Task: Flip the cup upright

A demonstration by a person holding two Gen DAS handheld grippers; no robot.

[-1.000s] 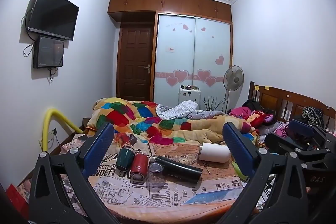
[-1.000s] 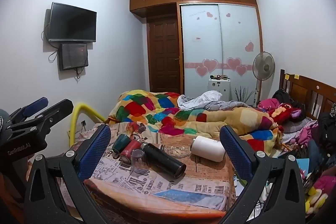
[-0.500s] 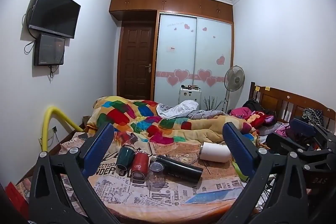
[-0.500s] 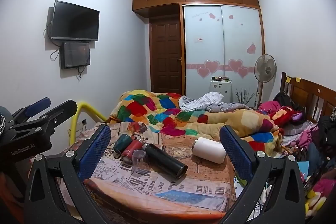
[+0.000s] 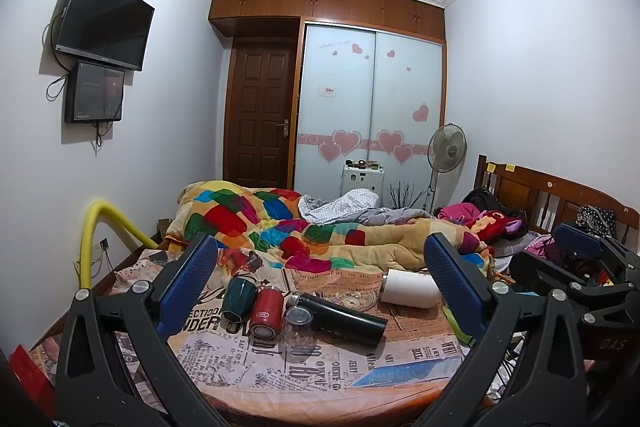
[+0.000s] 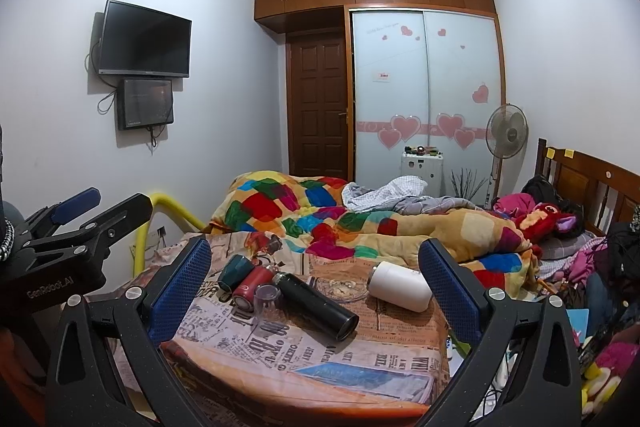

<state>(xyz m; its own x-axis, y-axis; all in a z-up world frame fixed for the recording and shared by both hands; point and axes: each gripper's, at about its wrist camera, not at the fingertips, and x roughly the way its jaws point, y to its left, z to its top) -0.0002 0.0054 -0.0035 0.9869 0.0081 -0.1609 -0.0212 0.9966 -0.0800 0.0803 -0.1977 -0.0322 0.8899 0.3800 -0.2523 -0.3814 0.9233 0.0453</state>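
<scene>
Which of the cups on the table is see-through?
The clear glass cup, wedged between the red cup and the black flask. The green cup and white cup are opaque too.

"GenRobot.AI" marks the left claw body — "JERRY" and "BILL" show on the newsprint tablecloth.

Black tongs — blue pads, silver screws.

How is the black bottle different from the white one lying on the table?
The black bottle is long and slim; the white bottle is short and fat. The black bottle lies touching the clear cup, while the white bottle lies apart, on the right. Both are on their sides on the newspaper-print cloth.
</scene>
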